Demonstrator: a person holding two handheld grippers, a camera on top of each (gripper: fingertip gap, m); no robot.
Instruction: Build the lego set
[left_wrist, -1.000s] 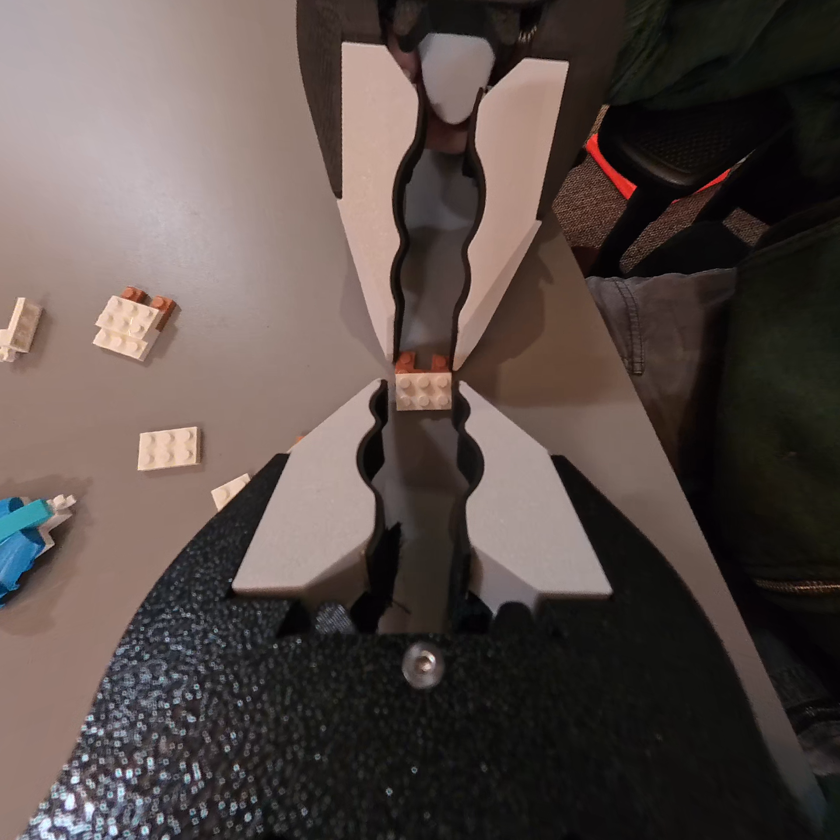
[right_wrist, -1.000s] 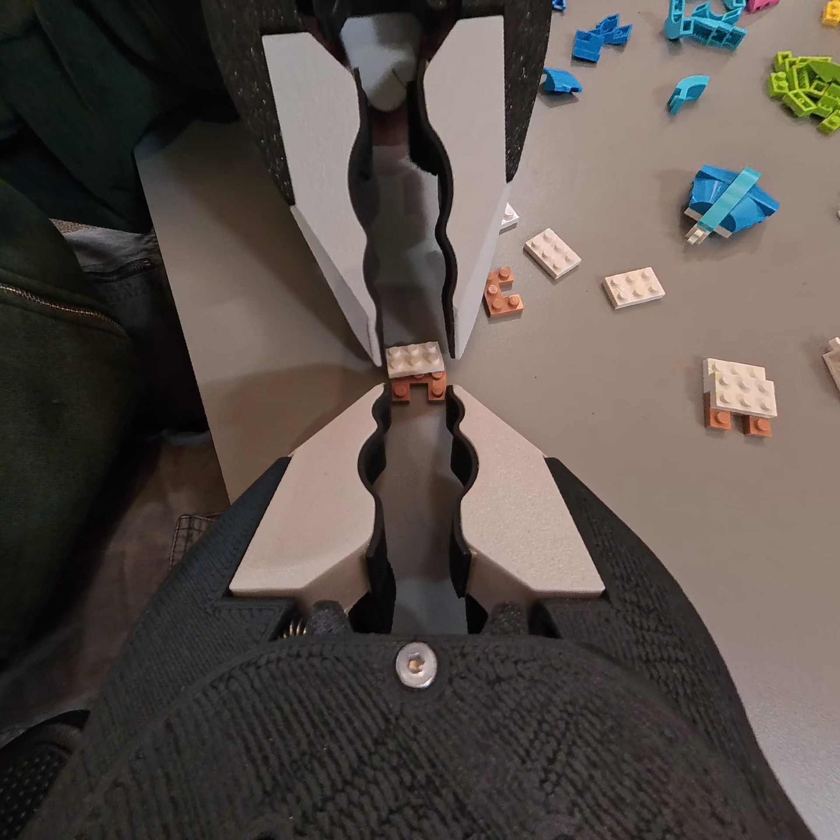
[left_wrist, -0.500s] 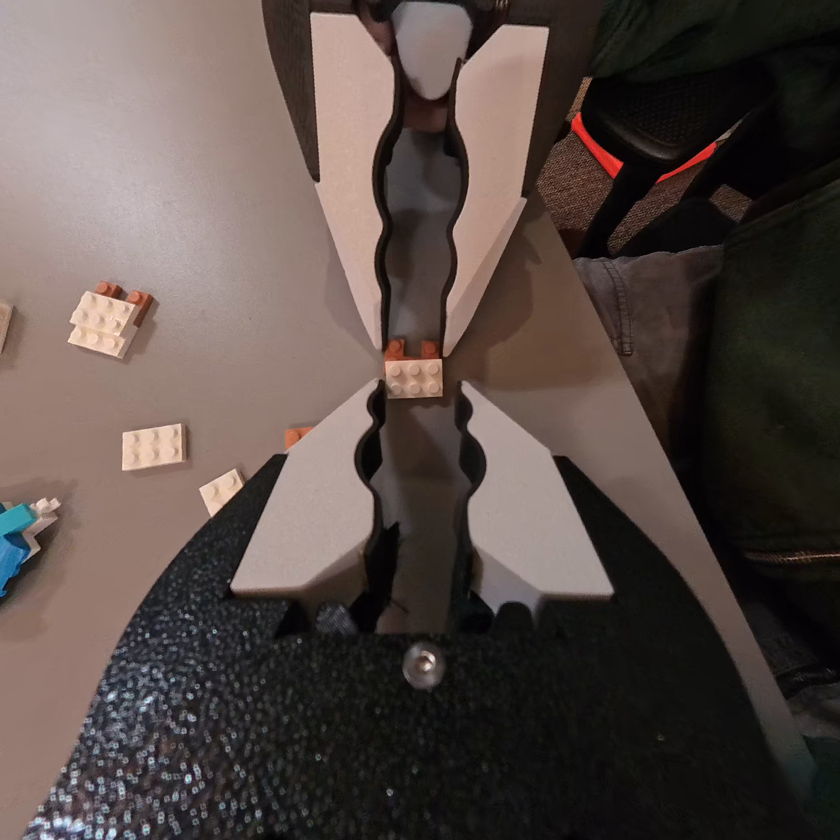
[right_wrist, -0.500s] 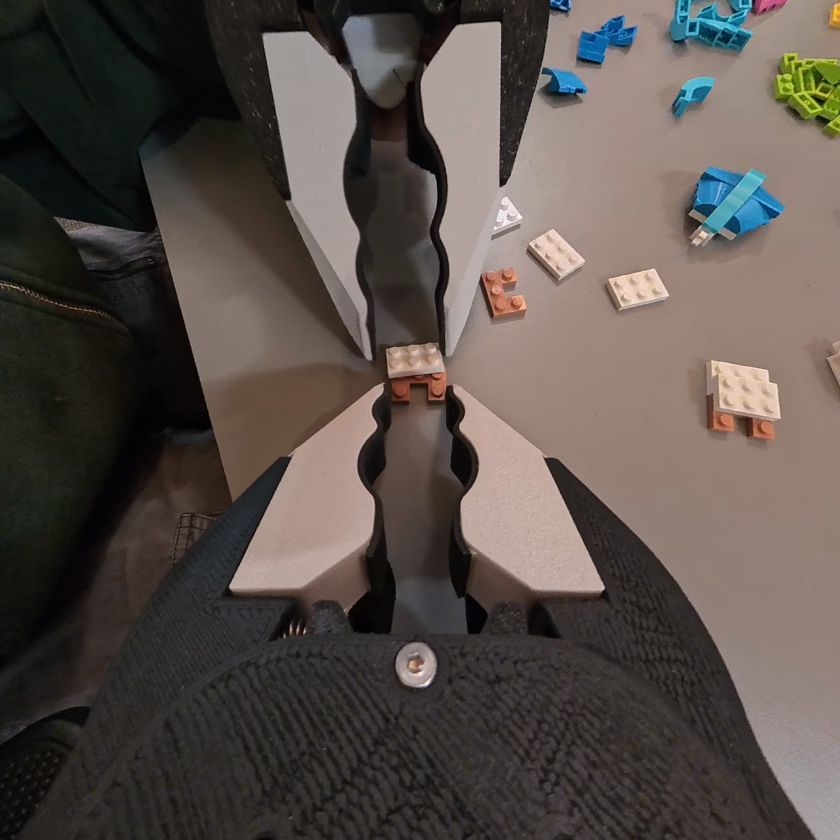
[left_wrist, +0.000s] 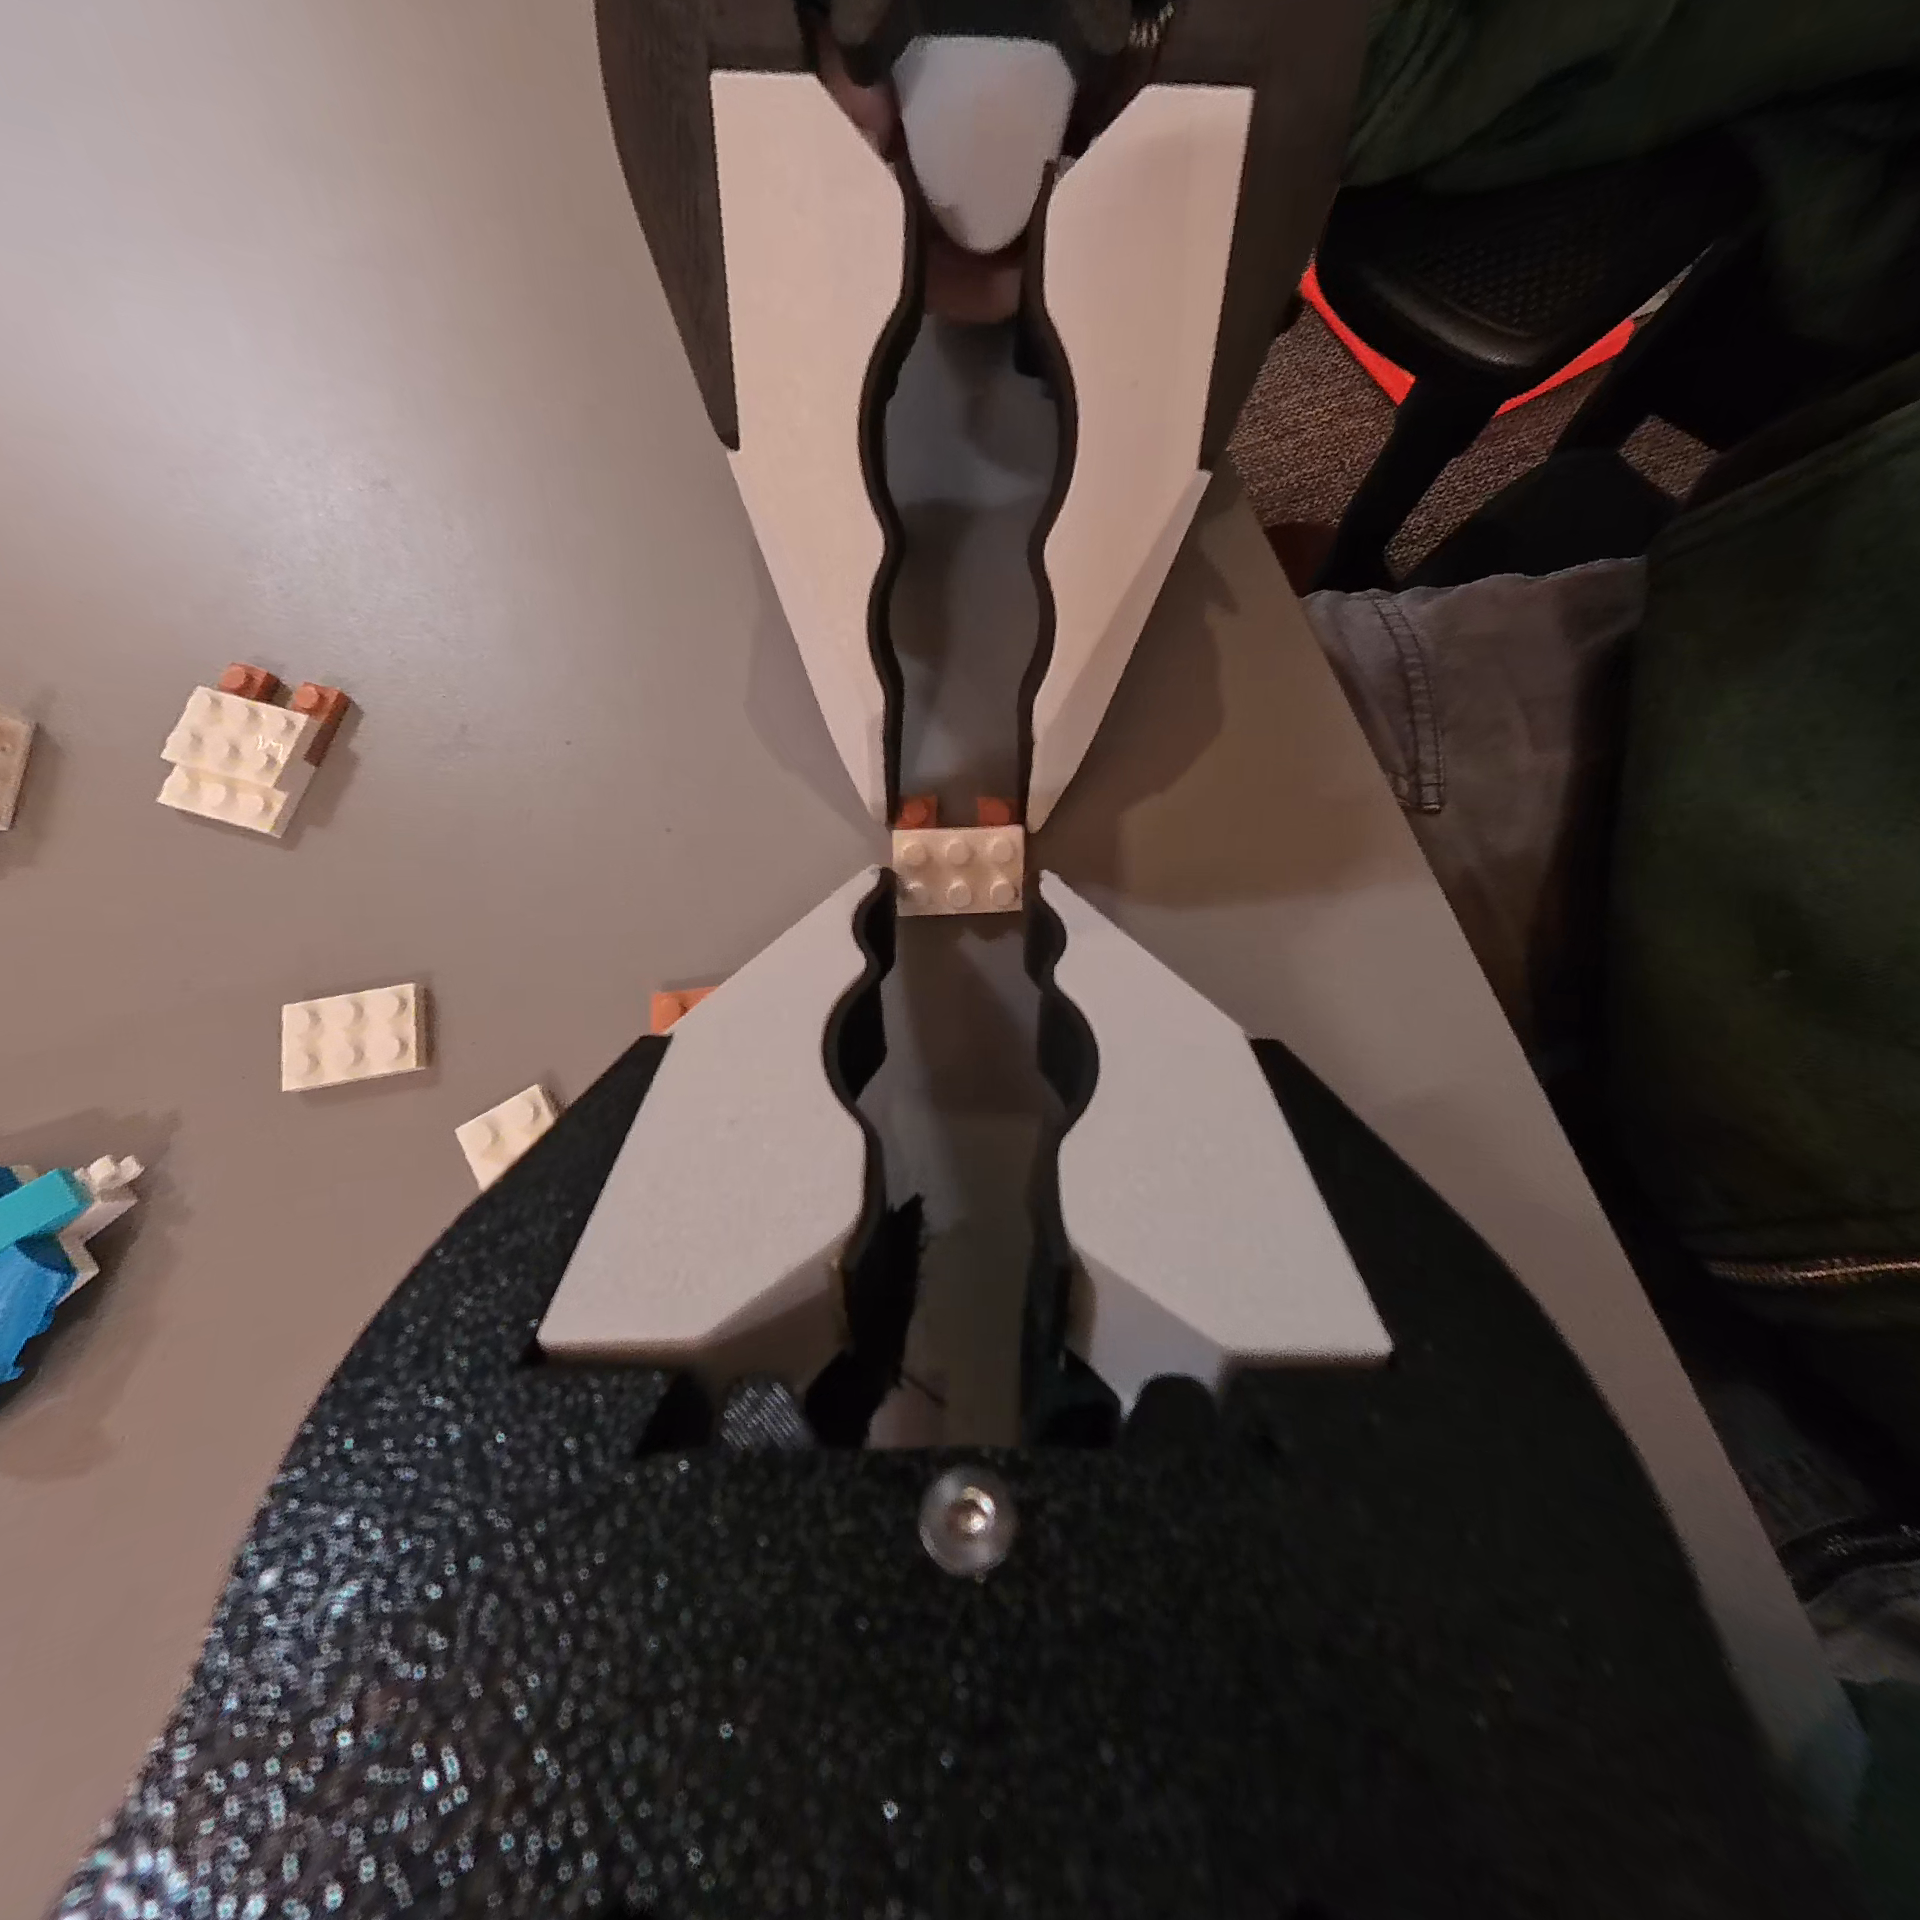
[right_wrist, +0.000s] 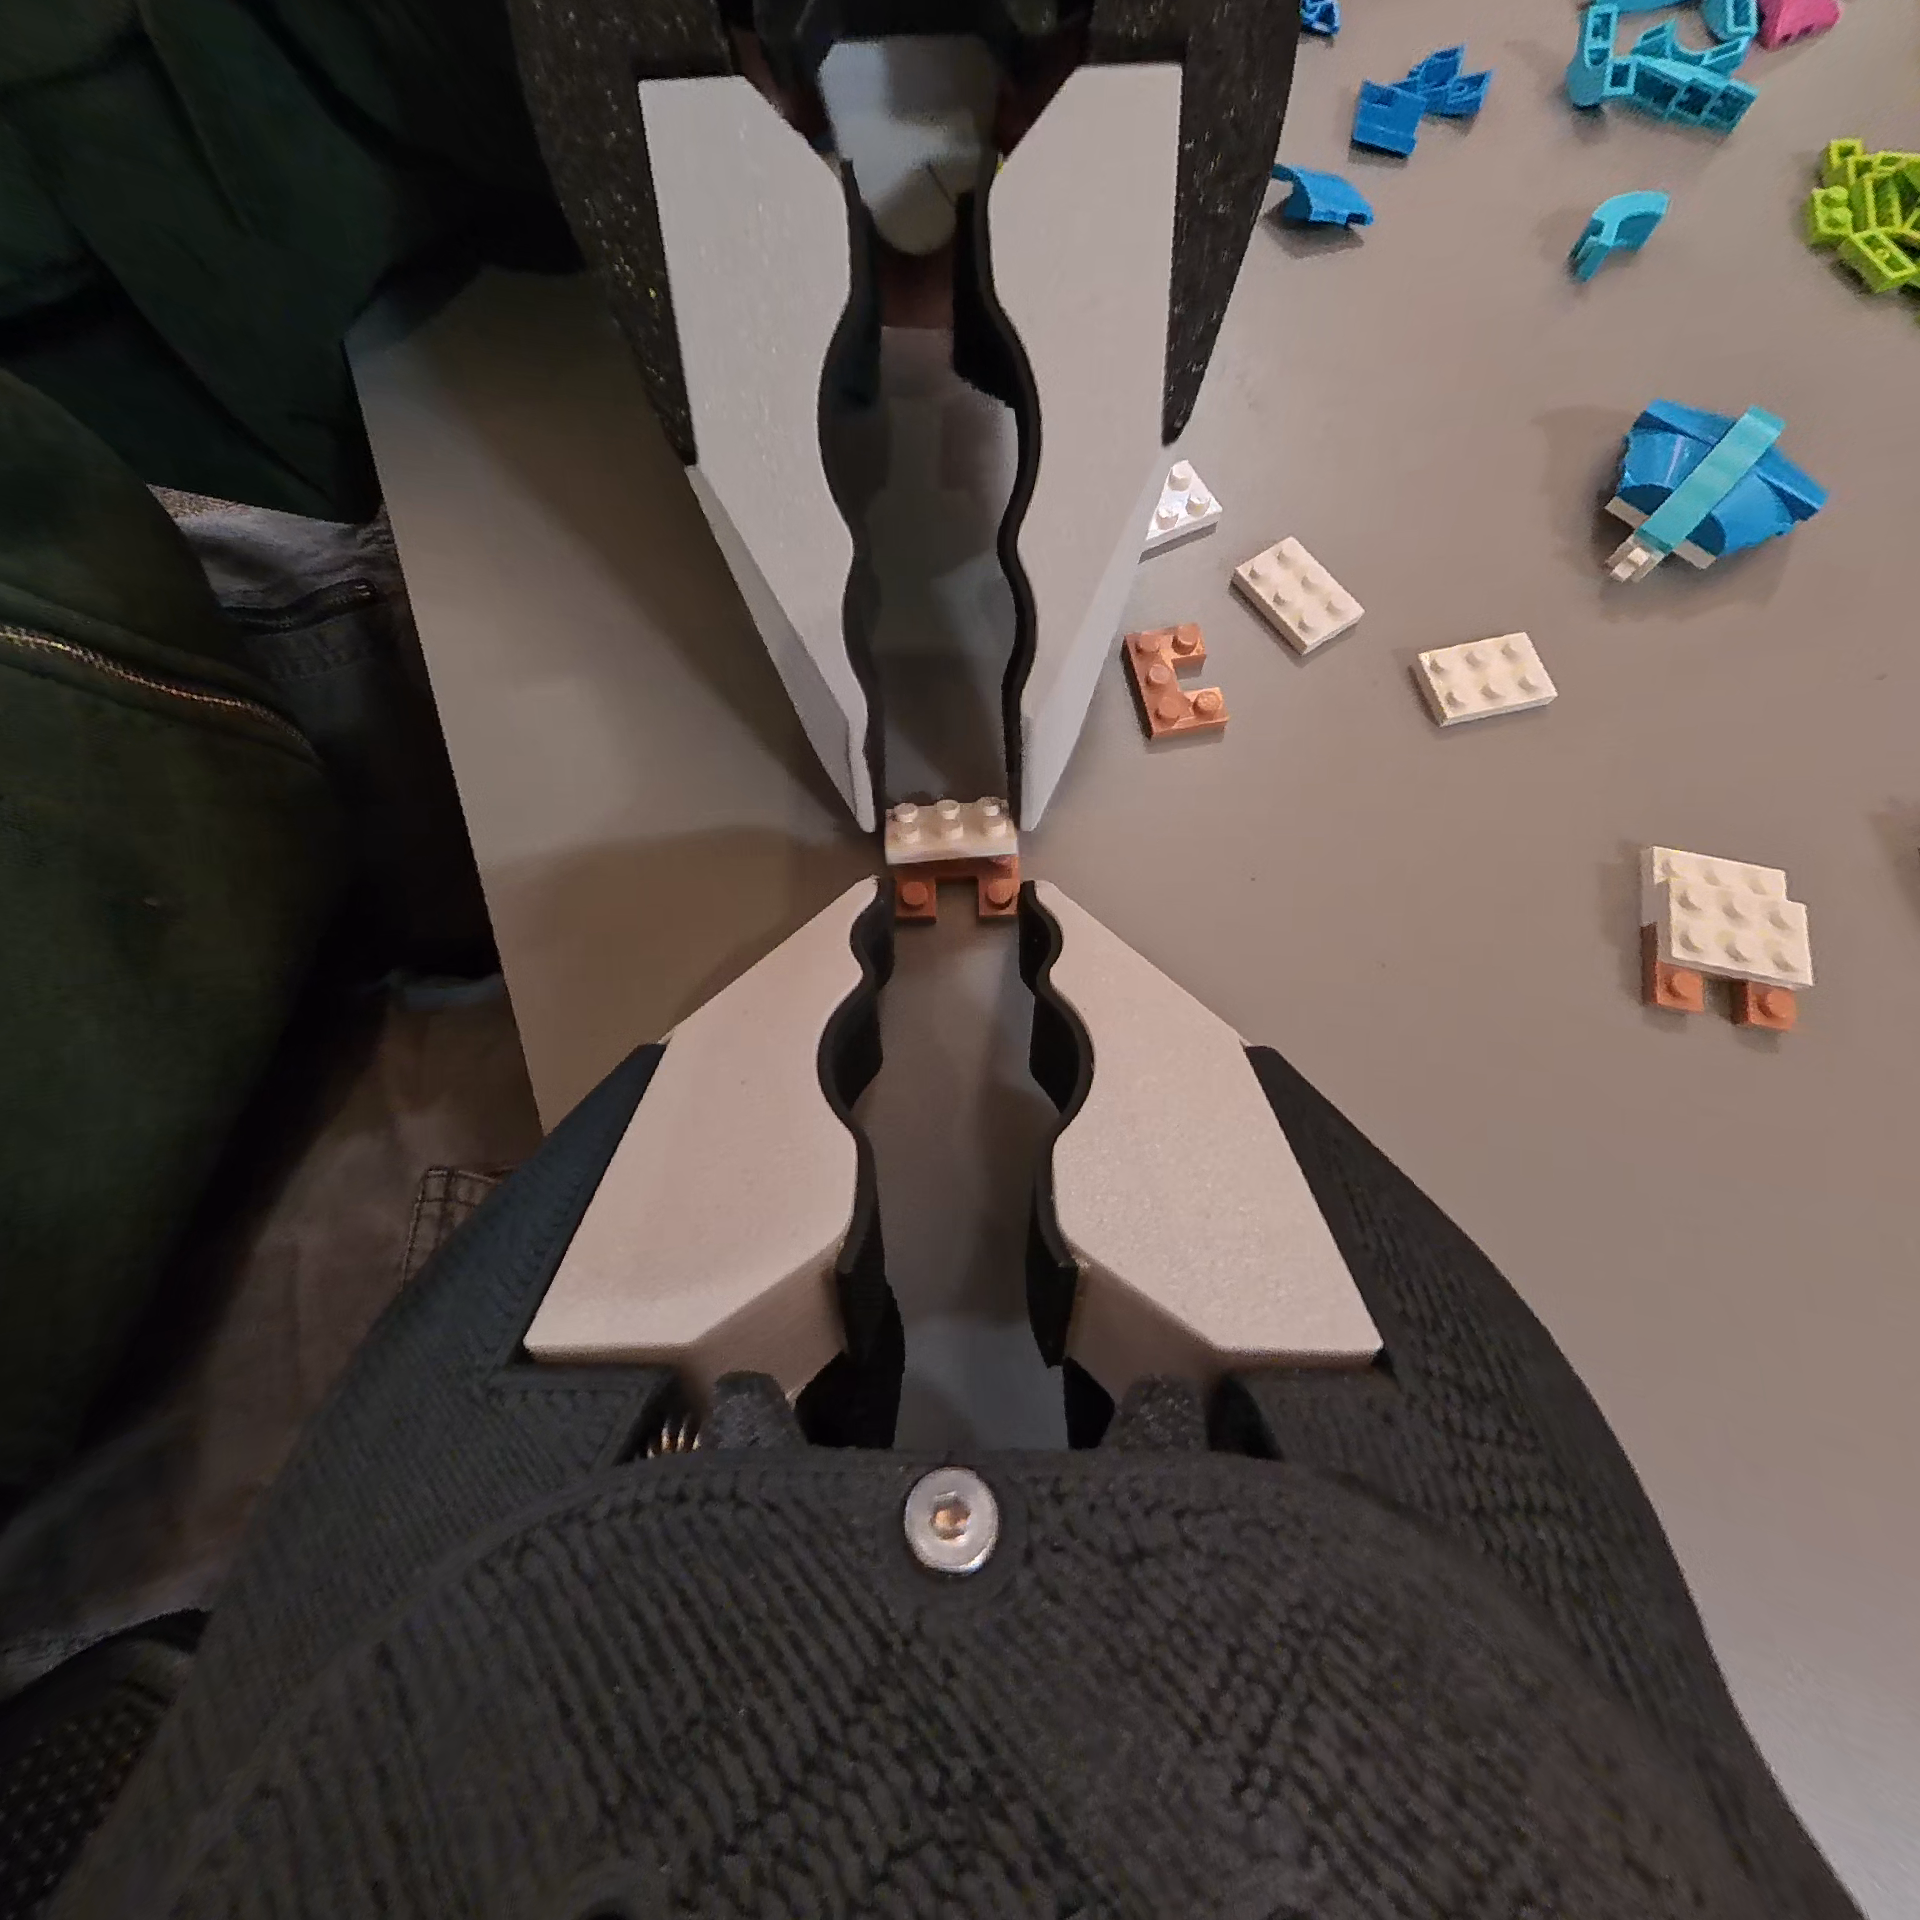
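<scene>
Squarely mid-frame, your left gripper clamps the white plate — your right gripper pinches the brown bracket beneath.

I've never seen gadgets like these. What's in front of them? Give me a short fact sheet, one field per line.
Surface: grey table
Left gripper: jaws on a white plate
Right gripper: jaws on a brown piece
Relation: white plate sits stacked on the brown piece; grippers meet tip to tip
Nearby: loose white plates, brown bracket, white-and-brown stack, blue pieces, green pieces
</scene>
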